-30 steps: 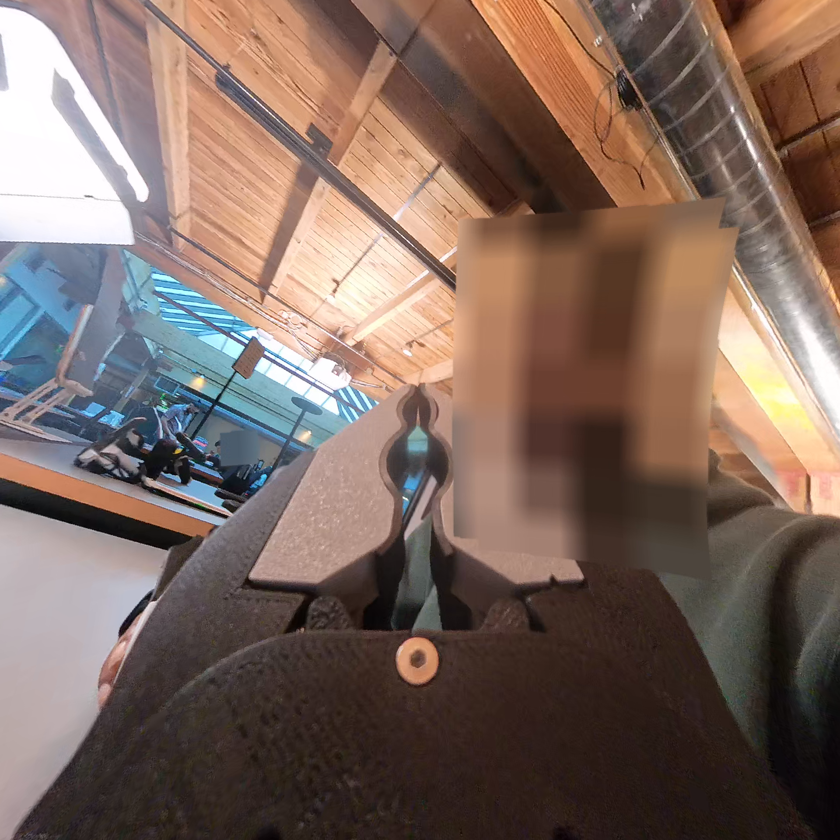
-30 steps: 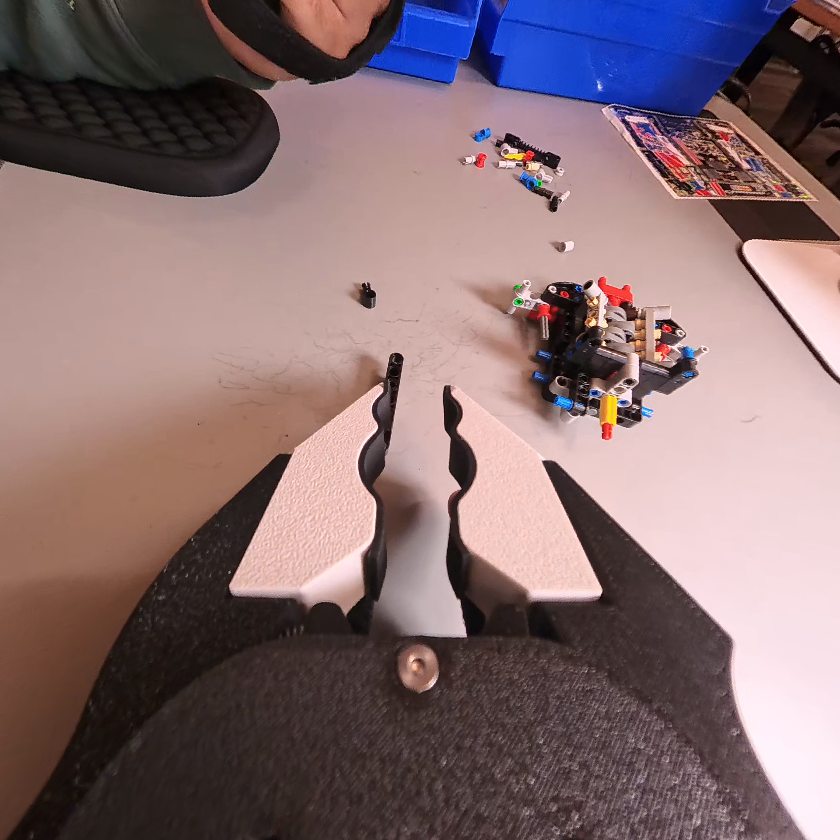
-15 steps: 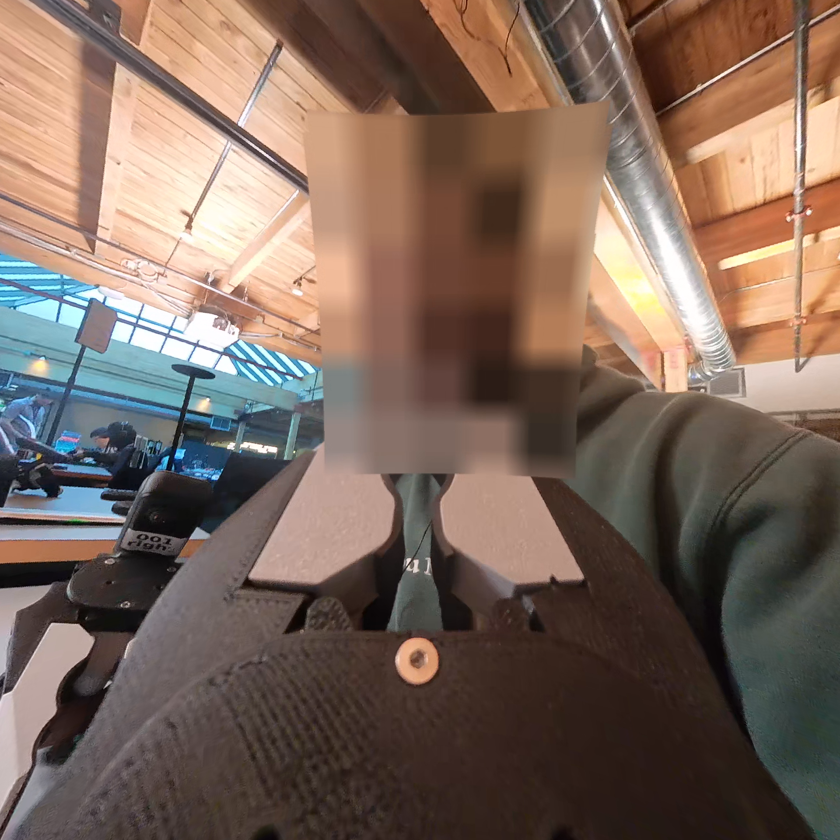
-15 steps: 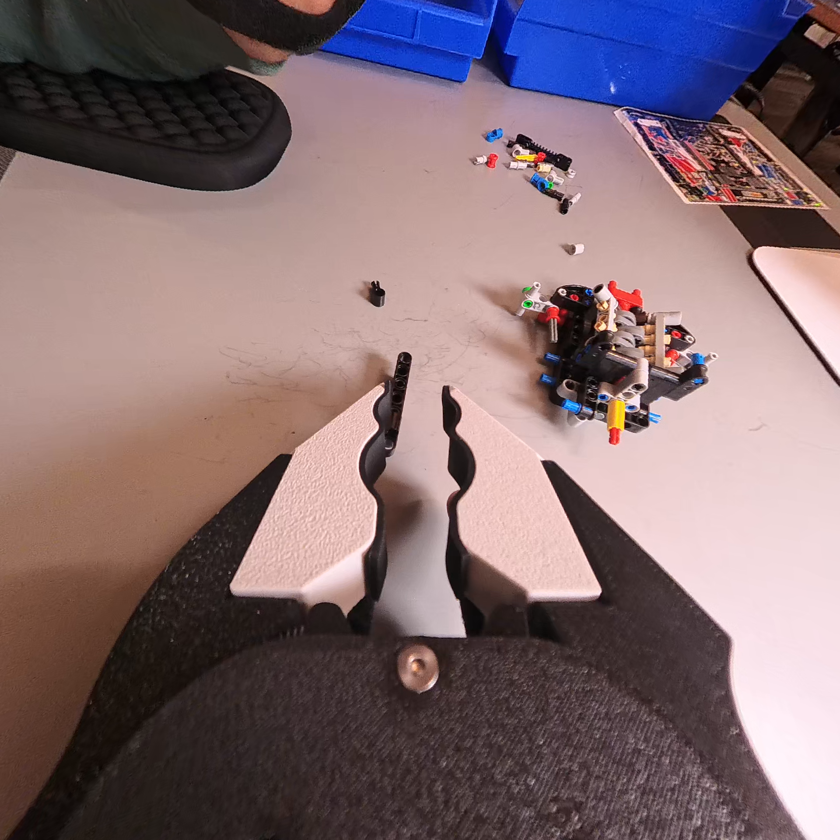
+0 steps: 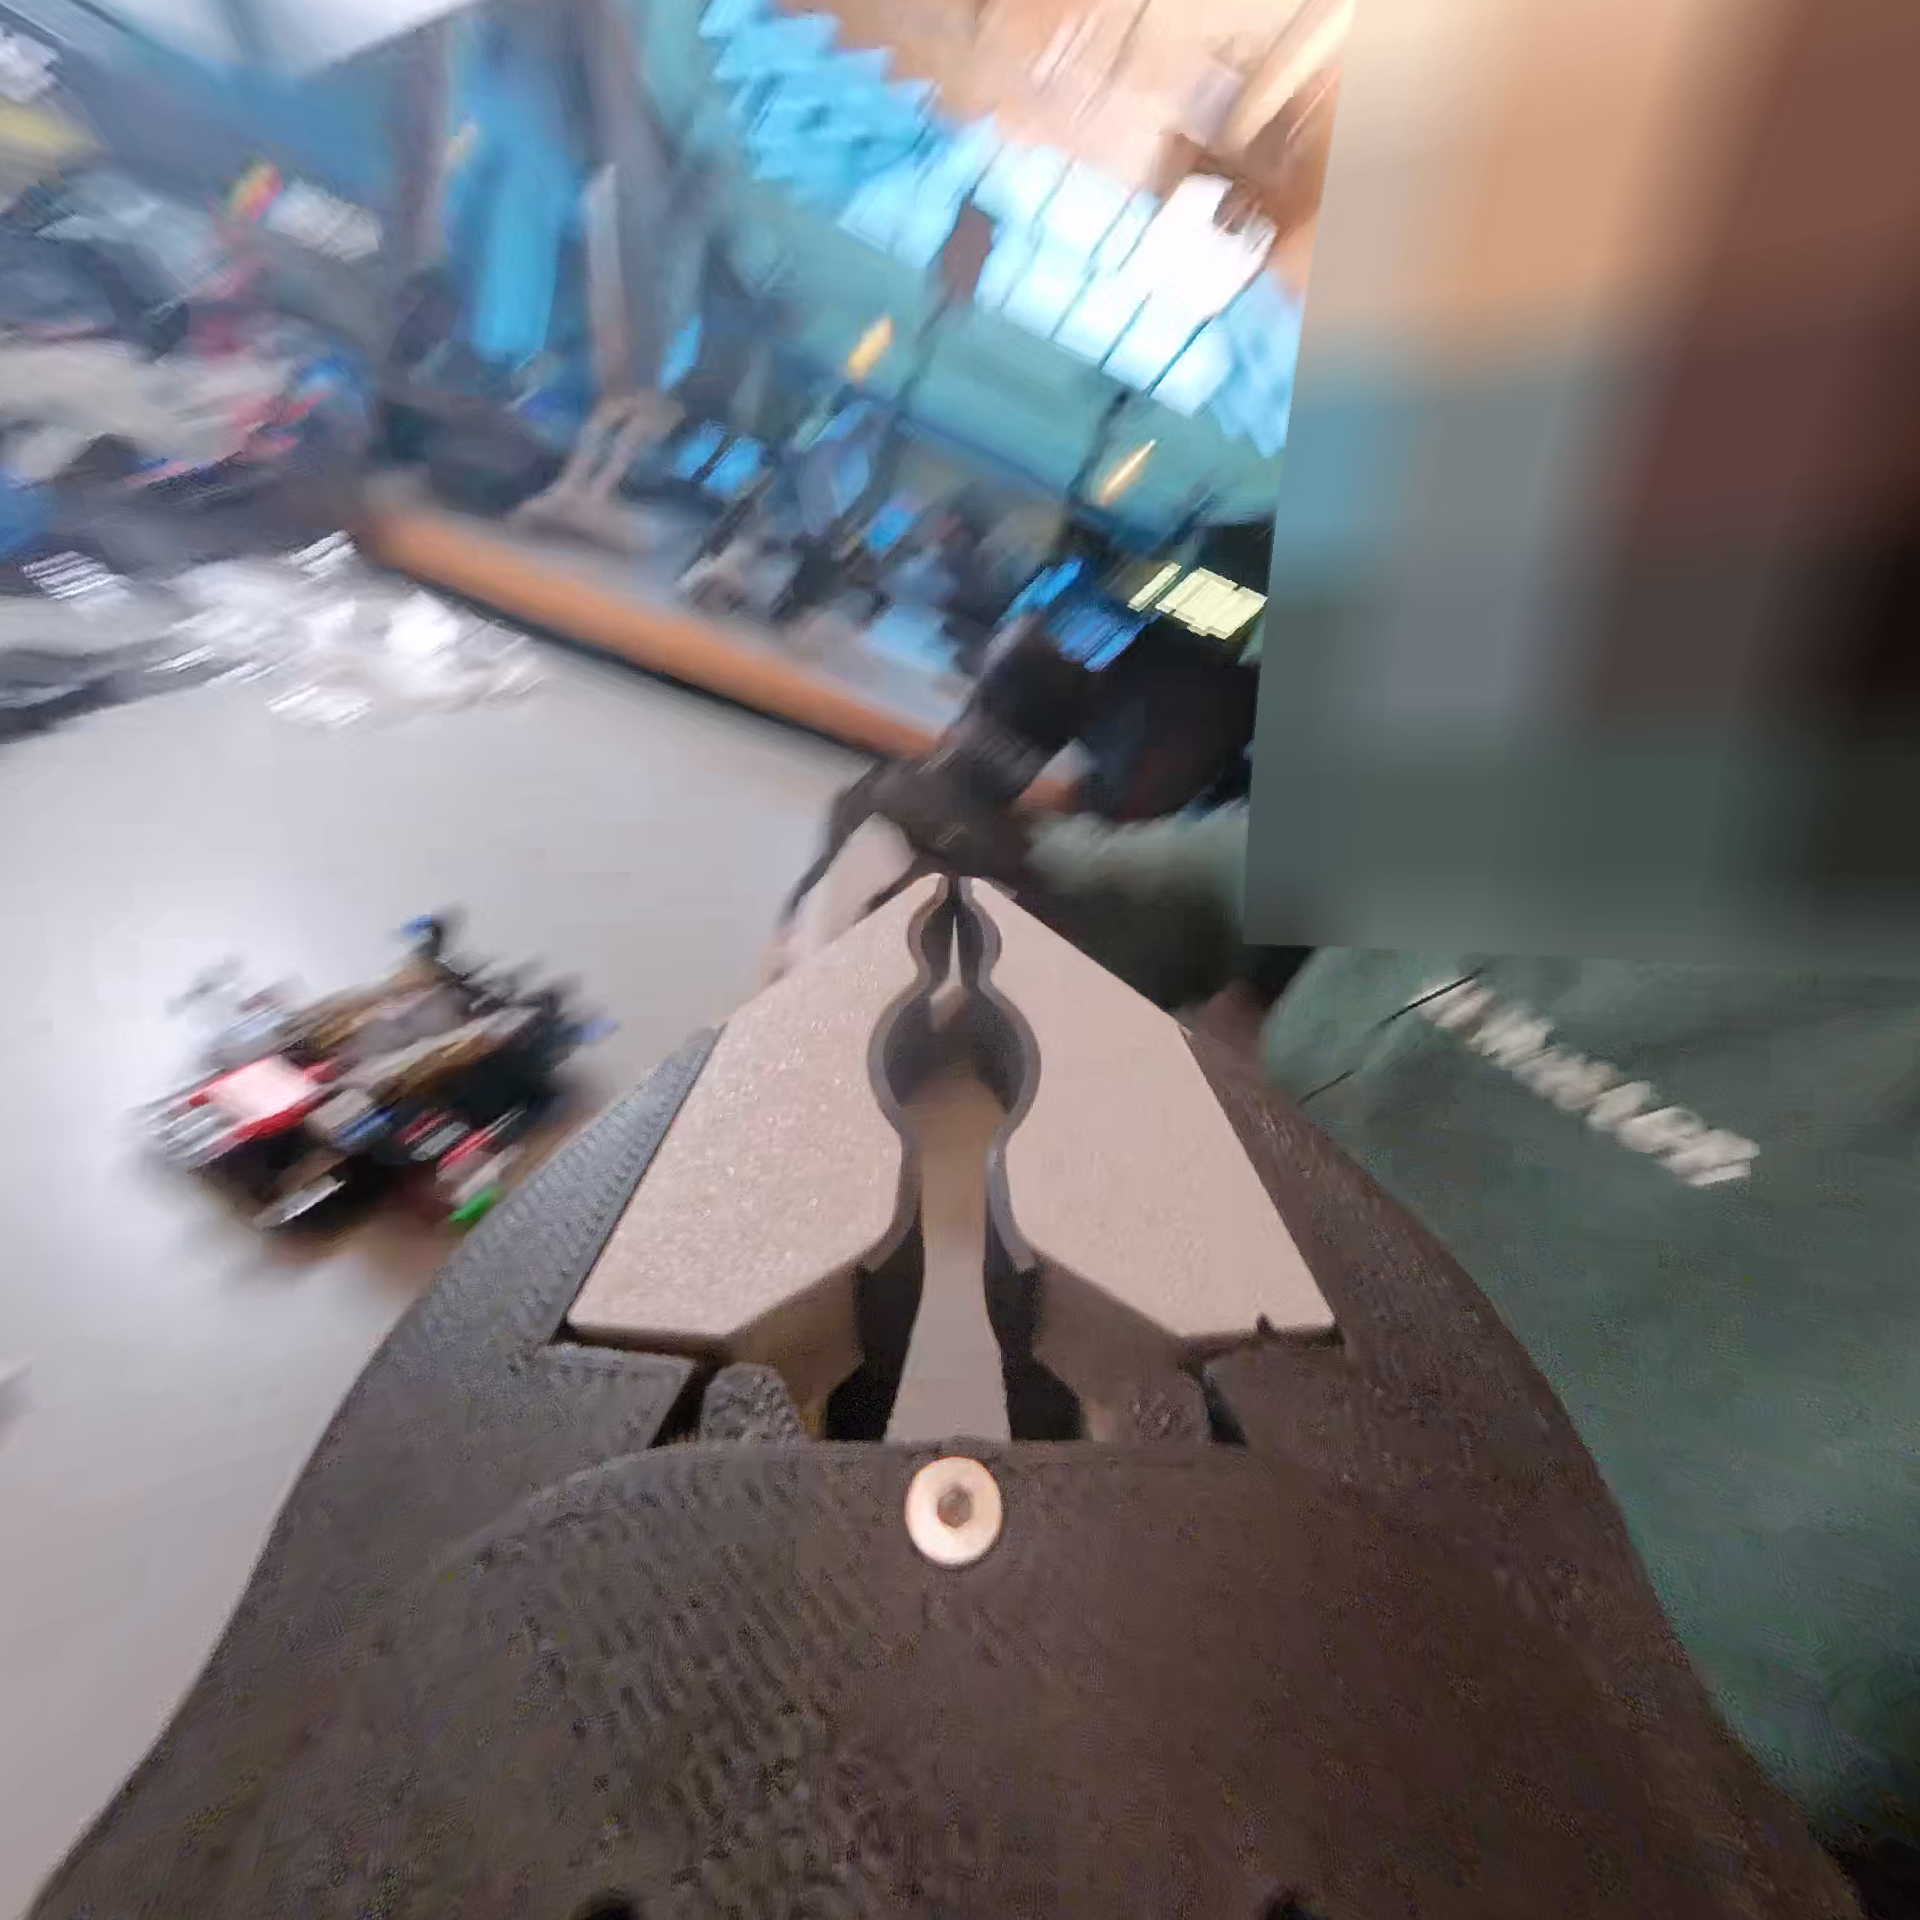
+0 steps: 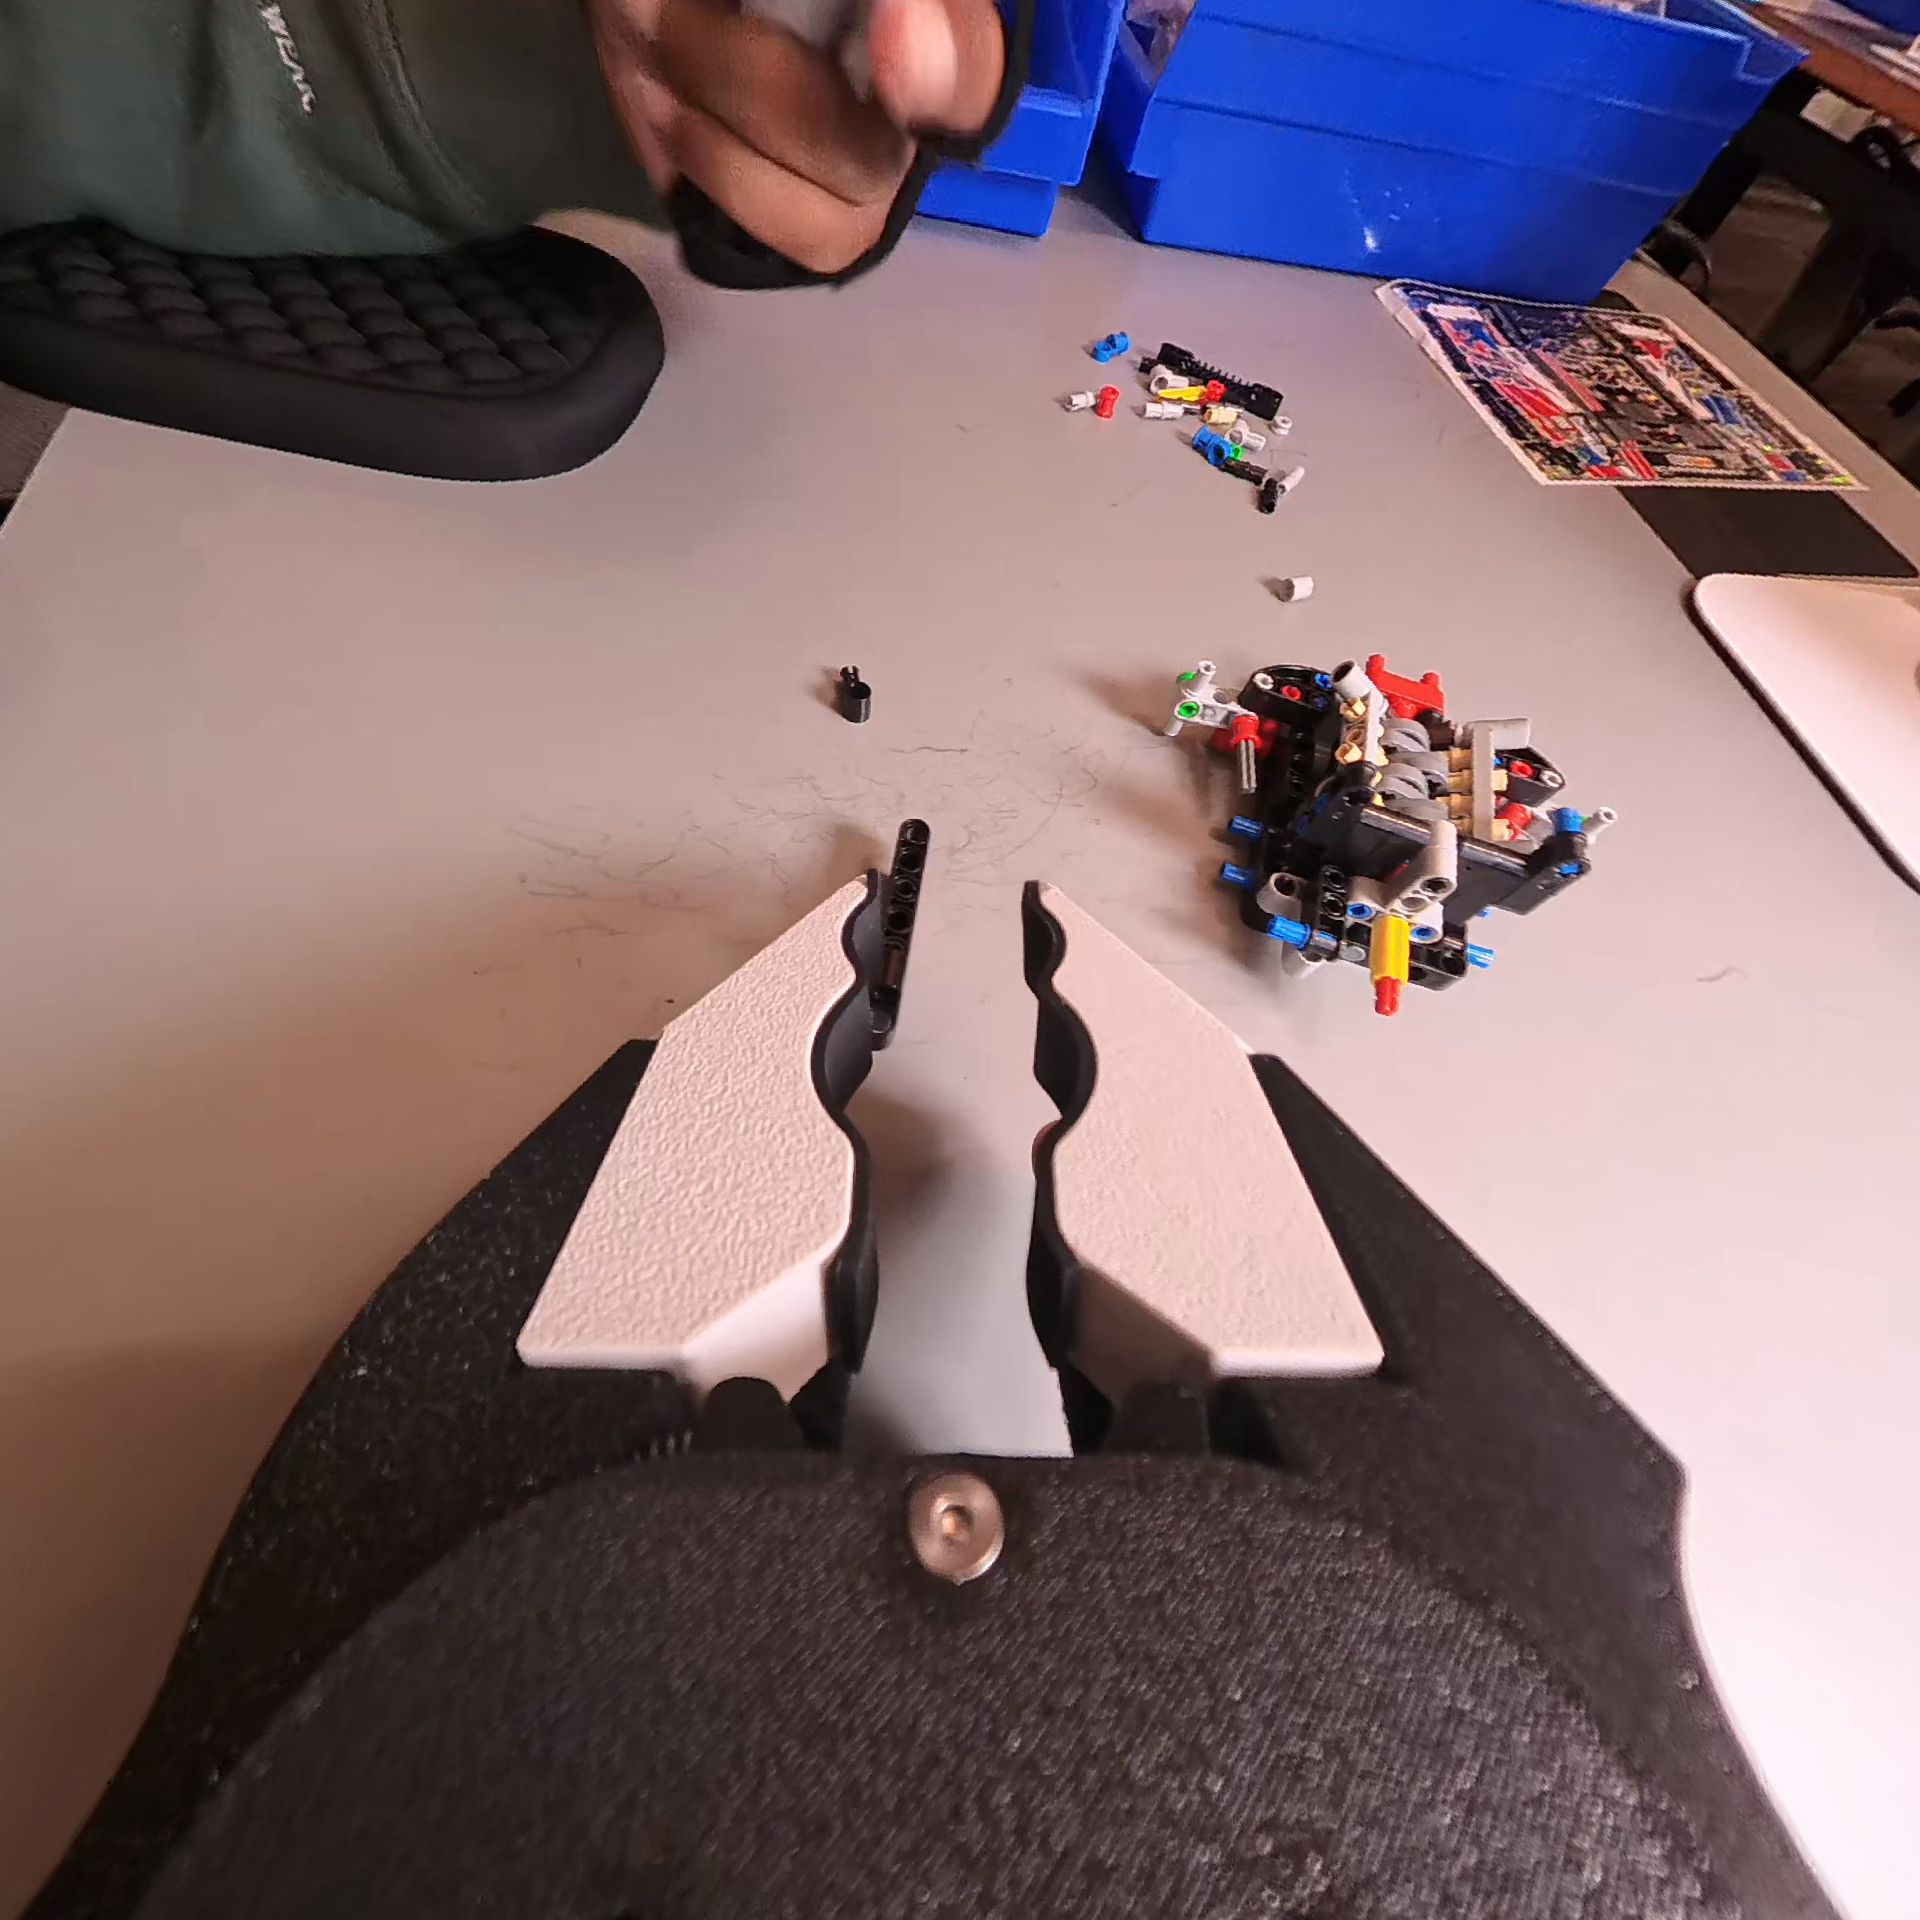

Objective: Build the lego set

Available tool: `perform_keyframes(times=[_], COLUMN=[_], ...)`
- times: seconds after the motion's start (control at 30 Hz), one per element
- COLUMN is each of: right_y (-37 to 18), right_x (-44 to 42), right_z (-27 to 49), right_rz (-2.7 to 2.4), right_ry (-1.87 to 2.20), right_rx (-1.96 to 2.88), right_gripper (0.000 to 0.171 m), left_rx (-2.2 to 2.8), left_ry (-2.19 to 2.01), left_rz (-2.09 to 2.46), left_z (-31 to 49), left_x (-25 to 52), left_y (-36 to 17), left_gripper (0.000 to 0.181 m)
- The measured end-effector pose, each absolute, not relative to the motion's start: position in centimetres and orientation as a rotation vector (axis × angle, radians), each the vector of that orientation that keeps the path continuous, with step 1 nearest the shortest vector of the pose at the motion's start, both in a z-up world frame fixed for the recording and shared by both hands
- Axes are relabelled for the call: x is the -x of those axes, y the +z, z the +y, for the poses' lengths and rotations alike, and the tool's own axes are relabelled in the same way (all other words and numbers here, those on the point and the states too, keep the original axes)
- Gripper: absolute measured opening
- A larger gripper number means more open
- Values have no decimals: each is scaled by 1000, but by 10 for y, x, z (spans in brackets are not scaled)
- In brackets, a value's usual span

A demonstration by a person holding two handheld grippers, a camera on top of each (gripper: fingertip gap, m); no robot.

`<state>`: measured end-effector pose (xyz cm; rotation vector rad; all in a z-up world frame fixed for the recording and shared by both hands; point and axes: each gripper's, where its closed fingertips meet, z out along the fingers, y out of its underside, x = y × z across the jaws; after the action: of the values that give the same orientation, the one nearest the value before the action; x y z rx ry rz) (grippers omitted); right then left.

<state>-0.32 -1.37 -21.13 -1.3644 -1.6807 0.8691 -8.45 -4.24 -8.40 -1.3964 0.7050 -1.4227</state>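
Note:
The partly built lego model, black and grey with red, blue and yellow pieces, sits on the grey table to the right of my right gripper. That gripper is open. A black holed beam lies along the inner side of its left finger, with a gap to the right finger. A small black connector lies farther ahead. My left gripper is shut with nothing visible between its tips. Its view is blurred, with the model low on the left.
A pile of small loose parts and a lone grey bush lie beyond the model. An instruction sheet, blue bins and a white board are at the right. A black padded cushion and a hand are at top left.
The left wrist view has swung down fast from the ceiling and the person to the table and model. The right gripper has stayed open by the beam. The hand has moved into its view.

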Motion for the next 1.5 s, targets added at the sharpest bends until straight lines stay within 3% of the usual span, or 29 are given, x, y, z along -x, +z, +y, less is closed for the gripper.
perform_keyframes(times=[0.17,0.47,0.6,1.3,1.5], right_y=[-211,-215,-215,-201,-197], right_x=[3,3,3,12,15], right_z=[-12,-13,-13,-20,-24], right_rz=[-1673,-1695,-1701,-1640,-1622], right_ry=[872,846,848,876,868], right_rx=[1380,1382,1379,1294,1257], right_gripper=[26,25,25,20,17], left_rx=[1948,2125,2154,1931,1860], left_ry=[-733,-598,-558,-392,-551], left_rz=[1013,1334,1404,1254,1169], left_z=[-23,-41,-44,-20,-25], left_x=[104,70,69,46,32], left_y=[-176,-234,-245,-216,-201], left_gripper=[8,22,6,6,6])
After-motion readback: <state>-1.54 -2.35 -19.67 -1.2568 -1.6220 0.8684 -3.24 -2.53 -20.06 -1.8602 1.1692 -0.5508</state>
